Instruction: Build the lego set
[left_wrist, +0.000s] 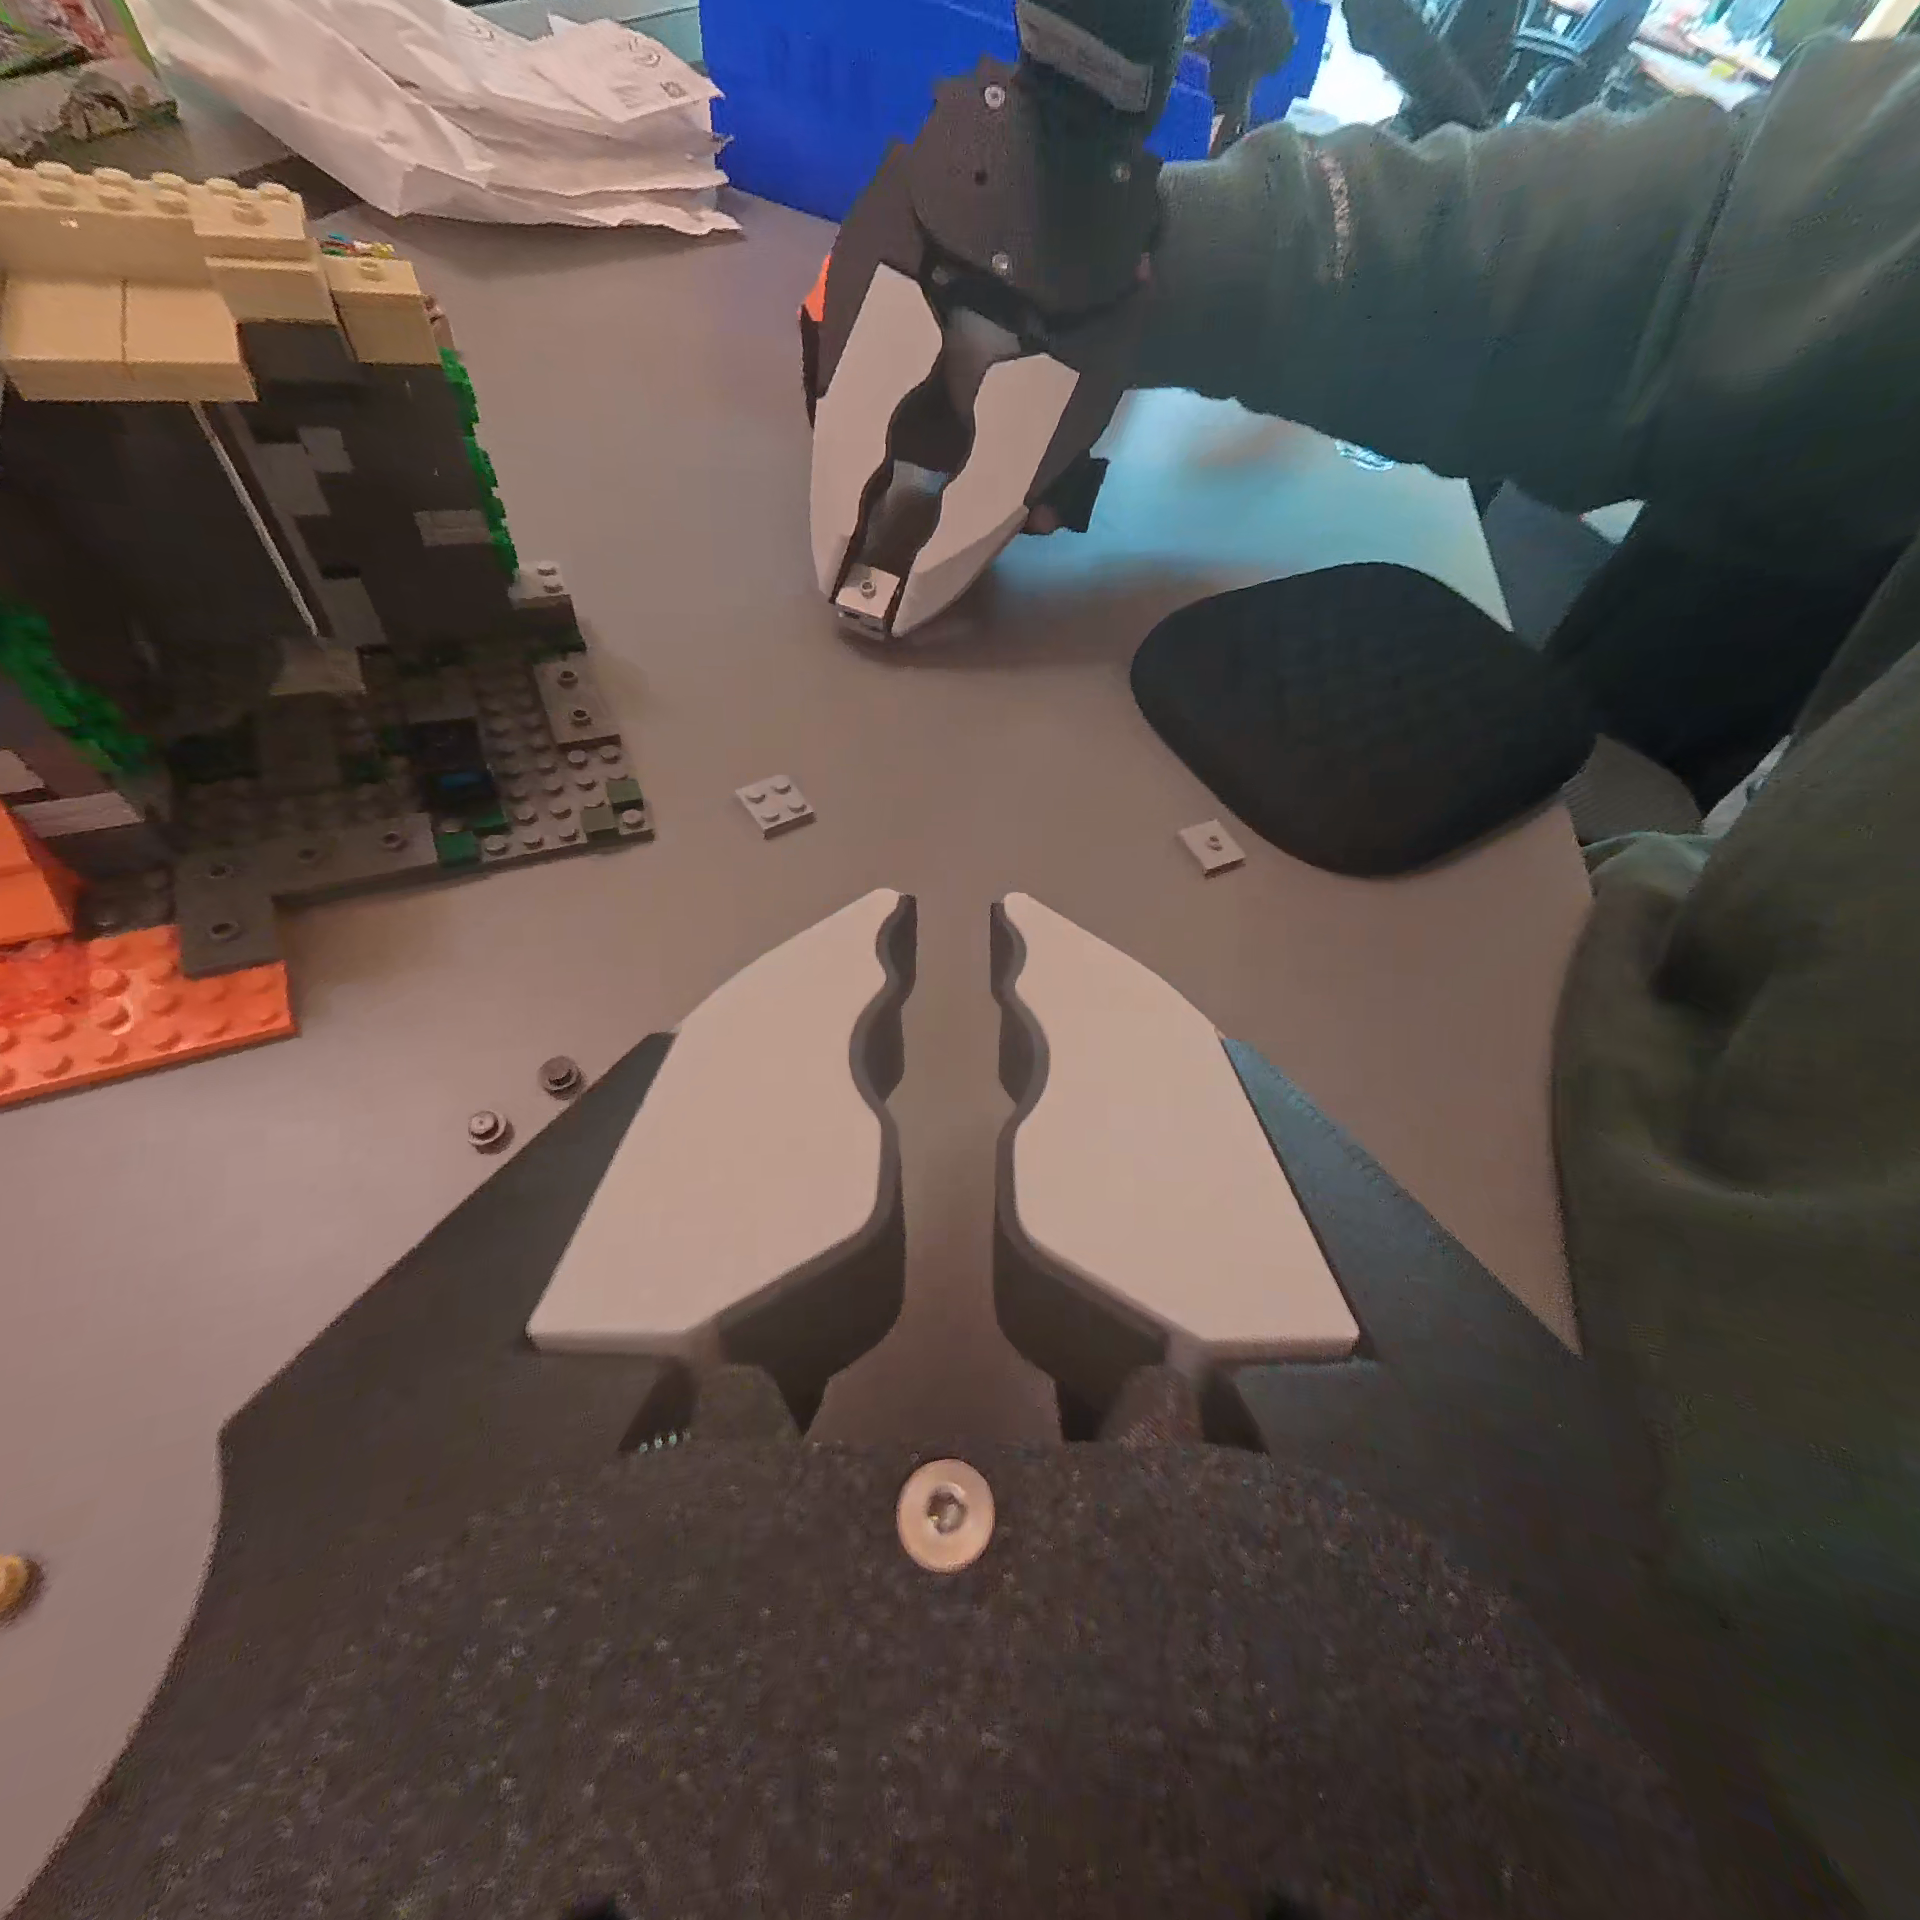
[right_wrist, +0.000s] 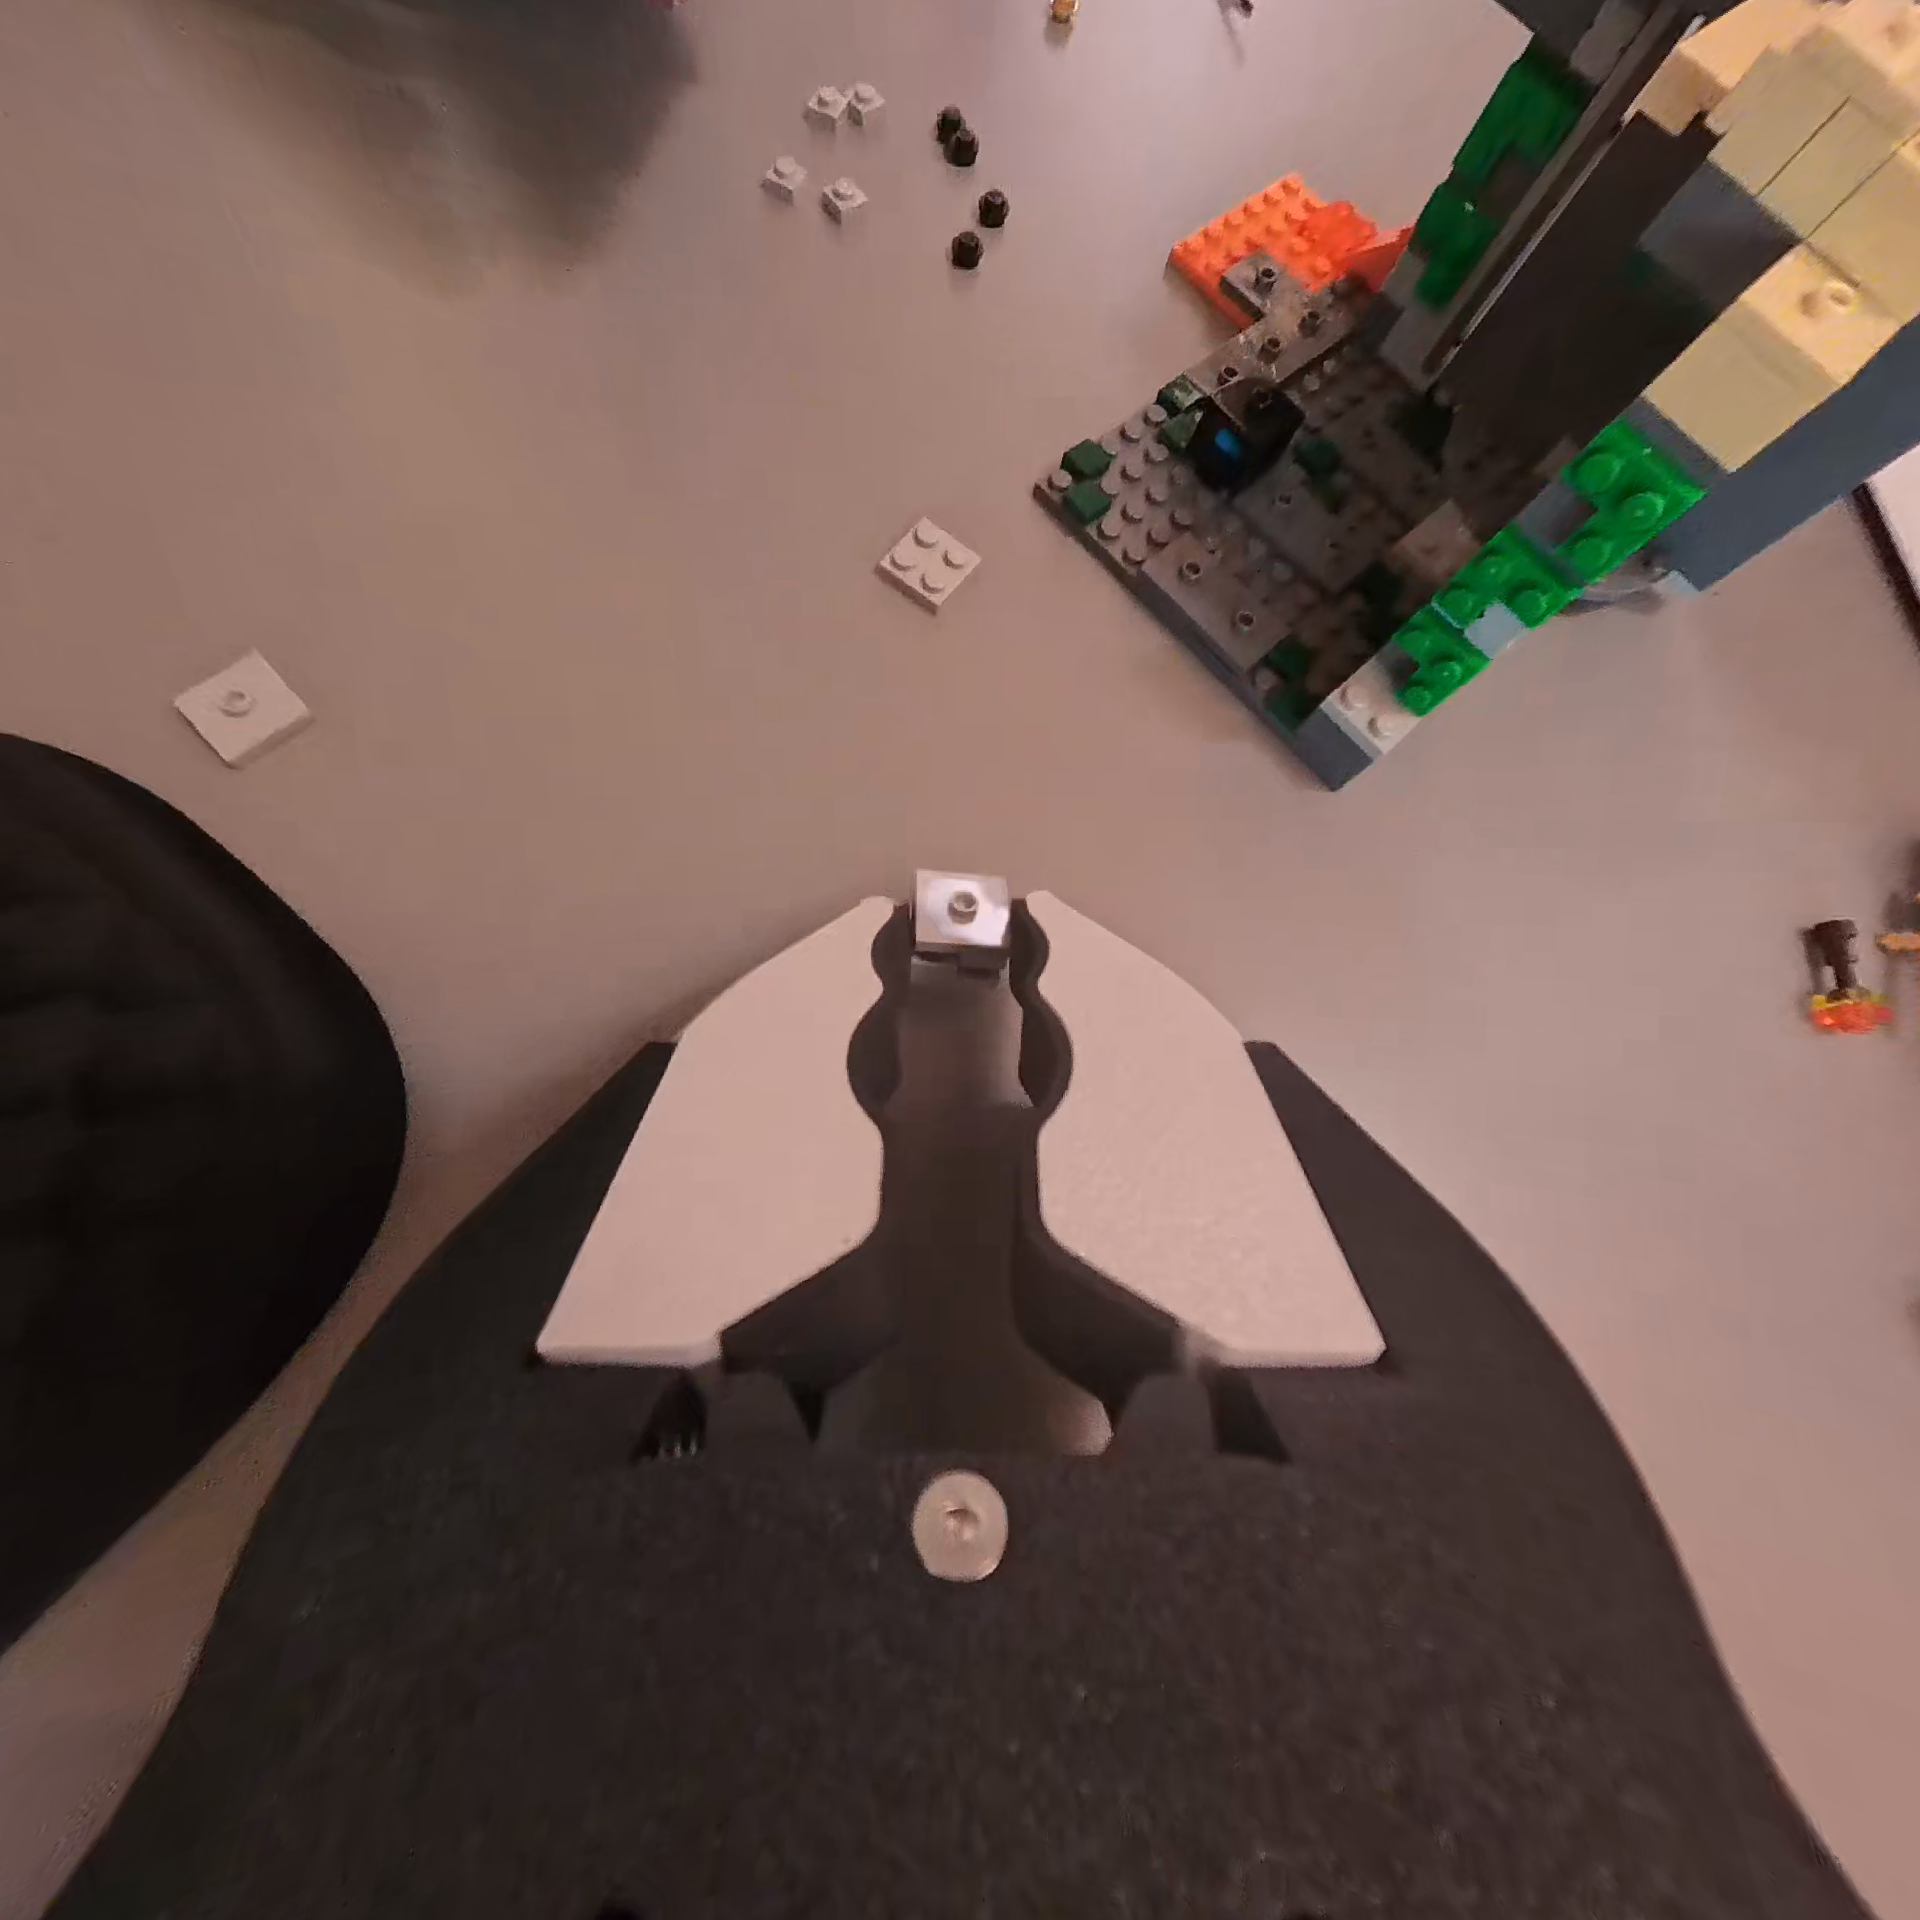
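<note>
right of the build (left_wrist: 260, 582), right gripper (right_wrist: 961, 920) pinches a small grey tile (right_wrist: 961, 914) at the table; left gripper (left_wrist: 951, 914) is slightly parted, empty. build mostly up; loose grey plate (left_wrist: 774, 808), another tile (left_wrist: 1210, 847) and black studs (right_wrist: 971, 187) unplaced.

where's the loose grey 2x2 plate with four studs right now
The 2x2 plate lies flat on the table just right of the lego build's grey base, ahead of the empty left gripper.
</note>
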